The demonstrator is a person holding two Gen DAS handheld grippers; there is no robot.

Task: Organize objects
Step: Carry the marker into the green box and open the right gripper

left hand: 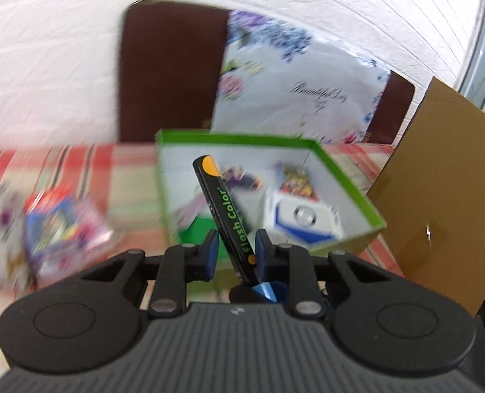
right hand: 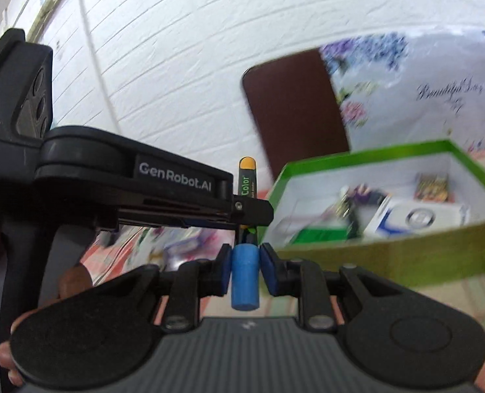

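Right gripper [right hand: 245, 267] squeezes the marker's blue cap [right hand: 245, 281]. Left gripper [left hand: 234, 255] squeezes the black Flash Color marker [left hand: 224, 209], standing w/ its end up. Green box [left hand: 347, 170] is just past it, on the counter [left hand: 78, 177].

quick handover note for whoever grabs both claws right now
Left claw: shut on the black marker, which sticks up.
Right claw: shut on the marker's blue cap, at its lower end.
Green box lies open on the checked tablecloth, with cards and a small white box inside.
Done: marker picked up.
Left: cap looks on or nearly on; then put the marker away, probably in the box. Packets remain outside.
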